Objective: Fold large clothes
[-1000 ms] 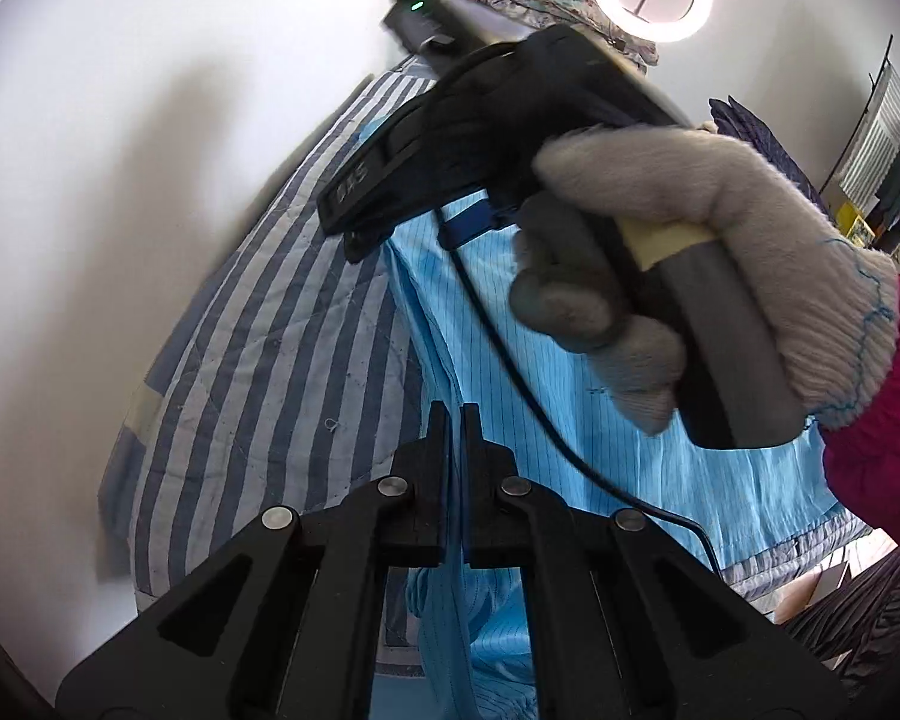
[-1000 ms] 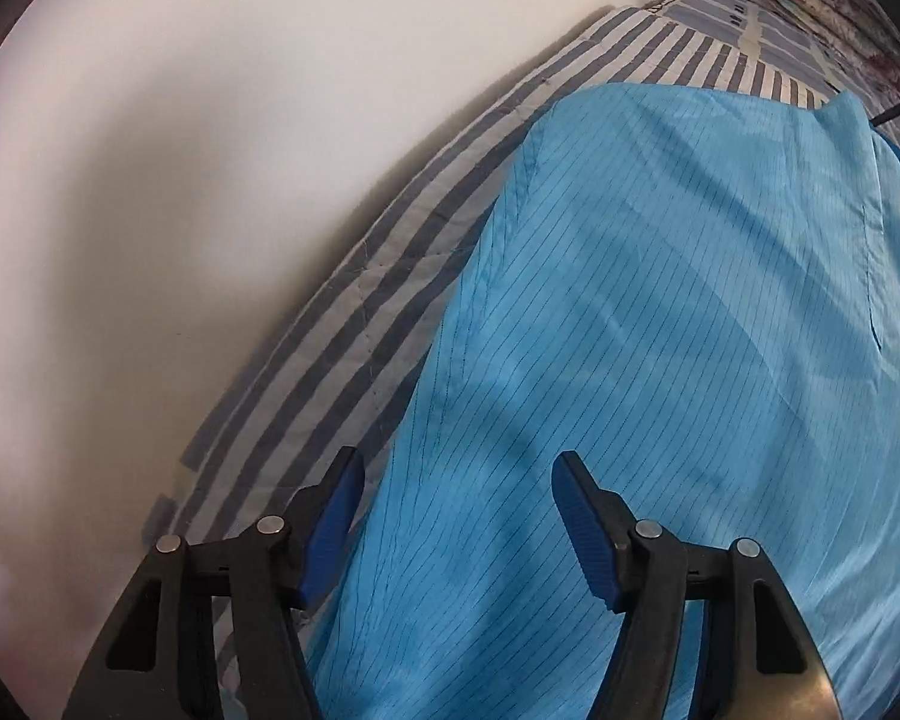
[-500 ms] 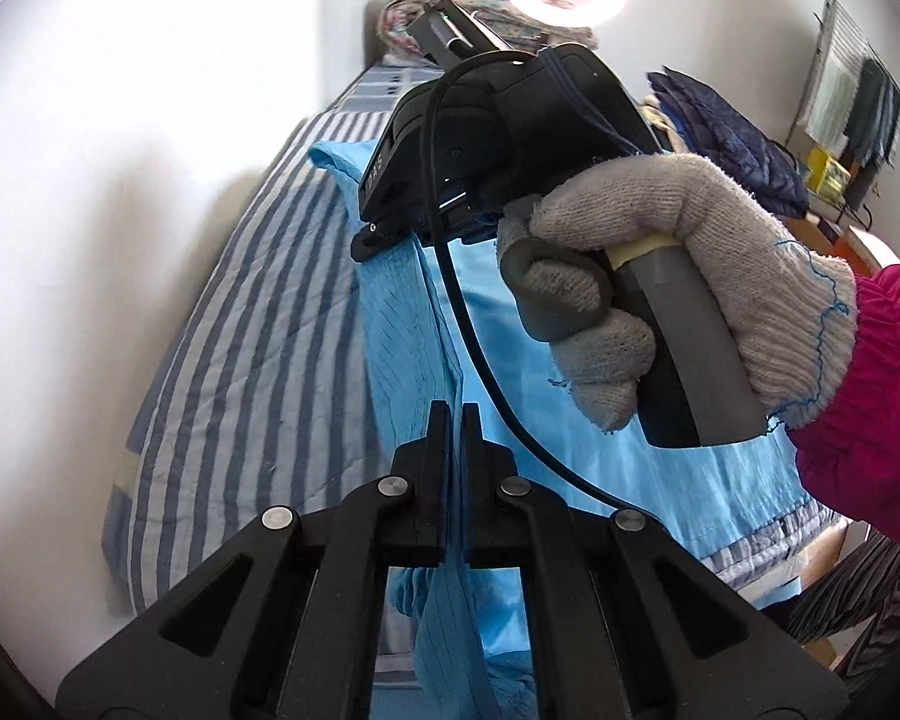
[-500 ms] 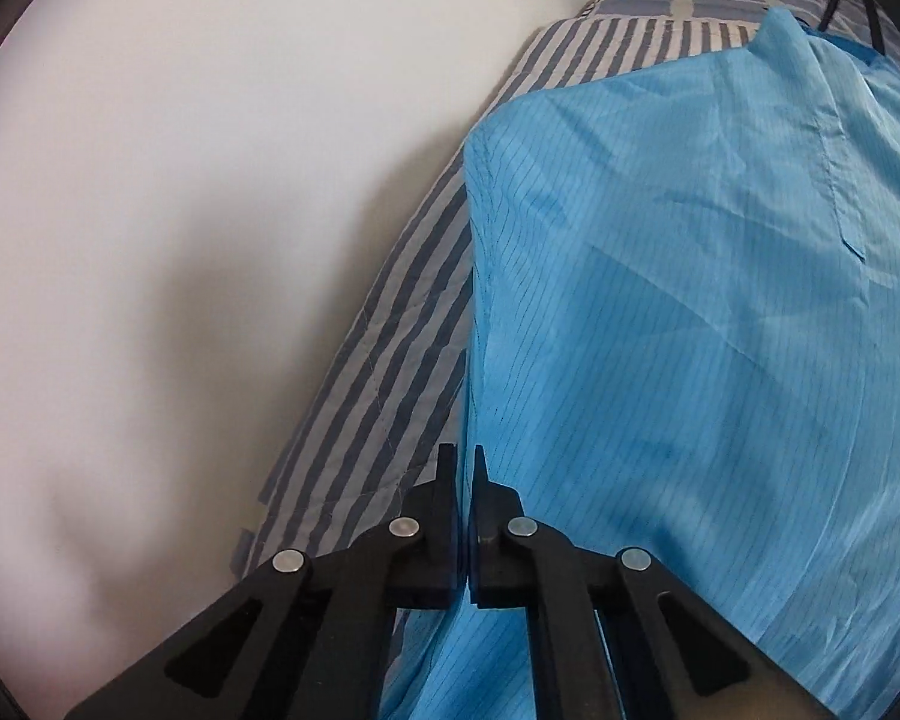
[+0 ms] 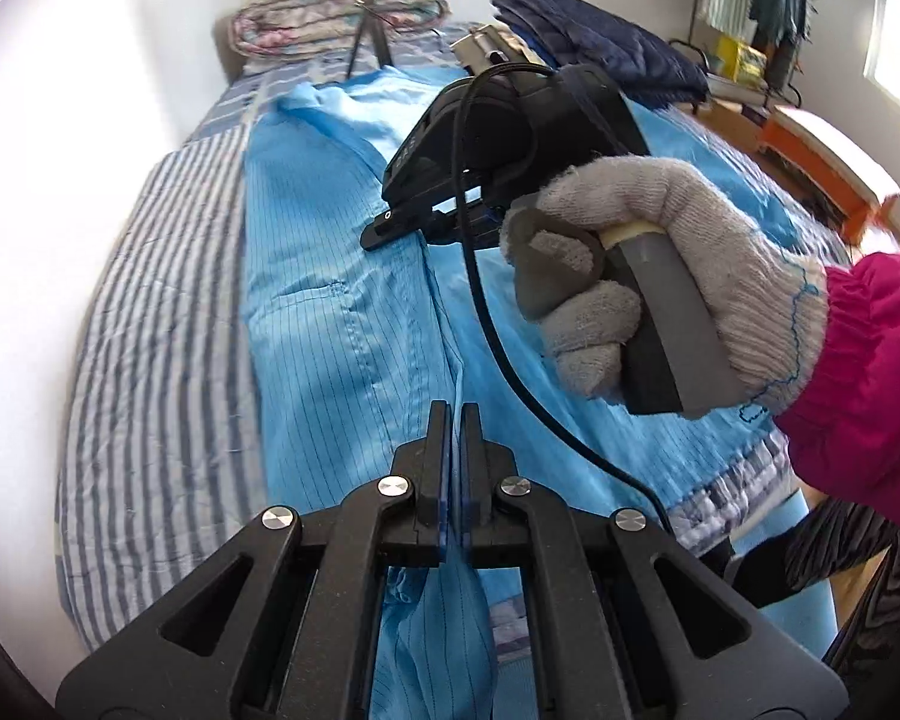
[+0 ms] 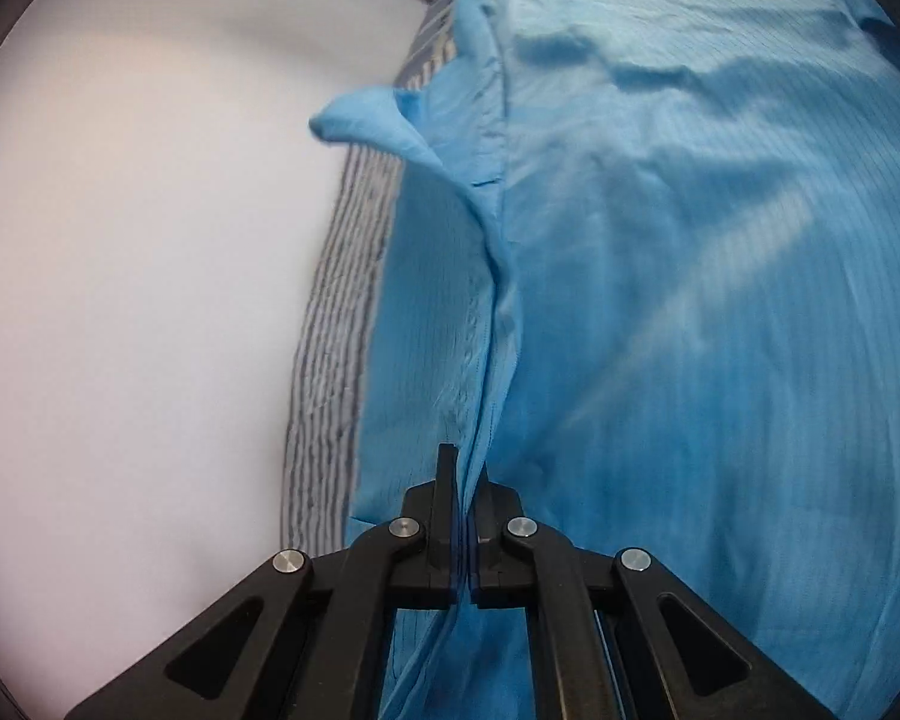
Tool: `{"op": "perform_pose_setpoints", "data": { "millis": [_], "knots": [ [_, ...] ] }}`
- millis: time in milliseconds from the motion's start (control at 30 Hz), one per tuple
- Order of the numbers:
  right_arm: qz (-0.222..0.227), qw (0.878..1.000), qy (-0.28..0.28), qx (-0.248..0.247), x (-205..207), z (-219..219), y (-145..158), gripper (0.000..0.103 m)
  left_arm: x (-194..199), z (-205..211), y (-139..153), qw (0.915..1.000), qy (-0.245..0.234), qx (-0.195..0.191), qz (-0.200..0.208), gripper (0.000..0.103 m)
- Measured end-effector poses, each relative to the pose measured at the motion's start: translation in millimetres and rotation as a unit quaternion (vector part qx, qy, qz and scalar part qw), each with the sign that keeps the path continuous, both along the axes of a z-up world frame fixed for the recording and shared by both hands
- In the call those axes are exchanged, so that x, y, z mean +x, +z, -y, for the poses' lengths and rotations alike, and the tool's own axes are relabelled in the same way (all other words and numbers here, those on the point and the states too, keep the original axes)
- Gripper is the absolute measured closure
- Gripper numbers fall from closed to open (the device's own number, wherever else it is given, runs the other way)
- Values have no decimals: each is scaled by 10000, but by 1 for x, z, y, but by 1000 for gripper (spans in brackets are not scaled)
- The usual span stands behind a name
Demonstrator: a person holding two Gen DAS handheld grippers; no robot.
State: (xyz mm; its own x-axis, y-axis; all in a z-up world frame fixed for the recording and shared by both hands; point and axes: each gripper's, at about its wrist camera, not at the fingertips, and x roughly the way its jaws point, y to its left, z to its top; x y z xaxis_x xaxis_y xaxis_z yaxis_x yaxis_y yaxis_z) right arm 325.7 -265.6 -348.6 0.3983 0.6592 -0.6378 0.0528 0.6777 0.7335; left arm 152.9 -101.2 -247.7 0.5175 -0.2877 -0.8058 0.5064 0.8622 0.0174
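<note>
Both tools are clamped on the blue striped garment [image 5: 330,324]: left tool [image 5: 455,414] pinches its raised edge, right tool [image 6: 463,474] in a gloved hand [image 5: 660,276] grips the same ridge, rest spread over the striped bed [image 5: 156,324].

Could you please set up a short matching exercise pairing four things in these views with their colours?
Things:
1. garment
2. bedsheet
3. glove
4. sleeve

Colours:
A. grey
B. pink
C. light blue with thin dark lines
D. blue and white stripes

Pairs: 1-C, 2-D, 3-A, 4-B
</note>
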Motion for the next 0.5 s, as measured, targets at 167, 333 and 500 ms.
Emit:
{"op": "perform_pose_setpoints", "data": {
  "millis": [167,333,500],
  "knots": [
    [-43,9996,-31,-277,11,9,-10,103,-7,5,0,9992,-98,-210,-334,103],
    [60,9976,284,-633,18,-10,-11,103,-21,-43,23,9932,253,-1034,-476,103],
    [76,9923,527,-1115,32,-32,-16,103,-12,-102,21,9786,1225,-1532,-617,103]
  ]
}}
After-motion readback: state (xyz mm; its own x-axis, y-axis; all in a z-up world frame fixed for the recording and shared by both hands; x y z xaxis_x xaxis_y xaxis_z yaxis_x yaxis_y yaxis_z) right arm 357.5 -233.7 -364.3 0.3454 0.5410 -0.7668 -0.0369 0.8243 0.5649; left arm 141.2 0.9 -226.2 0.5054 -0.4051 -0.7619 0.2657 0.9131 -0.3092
